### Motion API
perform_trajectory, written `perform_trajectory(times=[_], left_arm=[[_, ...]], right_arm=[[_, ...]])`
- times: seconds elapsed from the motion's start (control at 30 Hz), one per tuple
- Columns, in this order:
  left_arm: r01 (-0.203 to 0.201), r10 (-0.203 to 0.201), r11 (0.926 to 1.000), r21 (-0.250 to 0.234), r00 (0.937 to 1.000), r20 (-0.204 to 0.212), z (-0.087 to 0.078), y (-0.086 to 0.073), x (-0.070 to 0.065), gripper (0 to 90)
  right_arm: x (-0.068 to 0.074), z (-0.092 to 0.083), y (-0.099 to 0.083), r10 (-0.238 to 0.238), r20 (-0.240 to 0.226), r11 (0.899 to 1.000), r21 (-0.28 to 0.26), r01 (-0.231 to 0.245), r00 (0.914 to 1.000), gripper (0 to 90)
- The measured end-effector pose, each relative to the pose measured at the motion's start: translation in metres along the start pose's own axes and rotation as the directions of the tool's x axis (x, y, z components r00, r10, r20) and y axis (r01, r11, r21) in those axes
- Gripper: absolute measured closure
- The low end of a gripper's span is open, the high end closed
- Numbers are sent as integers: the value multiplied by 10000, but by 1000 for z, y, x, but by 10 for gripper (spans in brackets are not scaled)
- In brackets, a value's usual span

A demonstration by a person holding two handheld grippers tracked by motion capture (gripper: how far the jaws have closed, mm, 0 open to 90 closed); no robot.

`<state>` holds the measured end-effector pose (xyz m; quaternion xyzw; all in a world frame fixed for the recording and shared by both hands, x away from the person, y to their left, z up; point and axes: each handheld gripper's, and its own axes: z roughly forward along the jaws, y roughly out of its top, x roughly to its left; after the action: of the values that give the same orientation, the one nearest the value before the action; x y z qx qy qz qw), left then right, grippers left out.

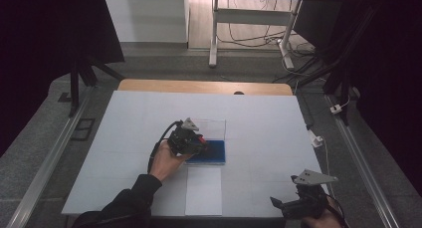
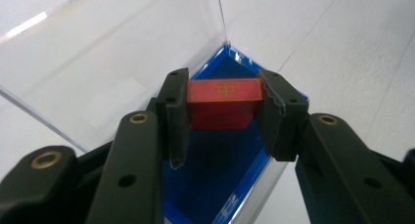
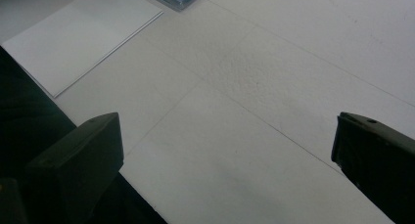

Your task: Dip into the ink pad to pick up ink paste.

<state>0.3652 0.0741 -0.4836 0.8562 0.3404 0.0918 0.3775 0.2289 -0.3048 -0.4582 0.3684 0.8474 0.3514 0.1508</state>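
Red block (image 2: 224, 102) sitting clamped in left claw (image 2: 224, 111), hanging over blue-floored clear box (image 2: 215, 185). Right claw (image 3: 227, 150) gaping wide, hovering above white worktop (image 3: 274, 77) near paper sheet (image 3: 78, 38).

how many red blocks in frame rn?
1. The red block sits clamped between the left gripper jaws, above the blue-floored clear case. The gripper covers part of the case in the high view, so others may be hidden.
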Motion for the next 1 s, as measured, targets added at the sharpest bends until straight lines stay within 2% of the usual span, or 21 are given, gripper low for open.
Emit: perform_trajectory(times=[0.13,0.33,0.8,1.0], left_arm=[[-206,215,9990,394,9995,-240,5,-2,-3,584],[-245,269,9974,678,9990,-345,13,-7,-4,584],[-321,361,9969,712,9979,-547,15,-9,-7,586],[-579,651,9952,791,9937,-918,16,-9,-14,587]], right_arm=[[0,0,0,-11,-3,10000,-19,11,10000,0],[0,0,0,-52,-11,10000,-15,52,10000,0],[1,0,0,-98,12,10000,21,98,10000,0],[1,0,0,-133,4,9999,41,133,9999,0]])
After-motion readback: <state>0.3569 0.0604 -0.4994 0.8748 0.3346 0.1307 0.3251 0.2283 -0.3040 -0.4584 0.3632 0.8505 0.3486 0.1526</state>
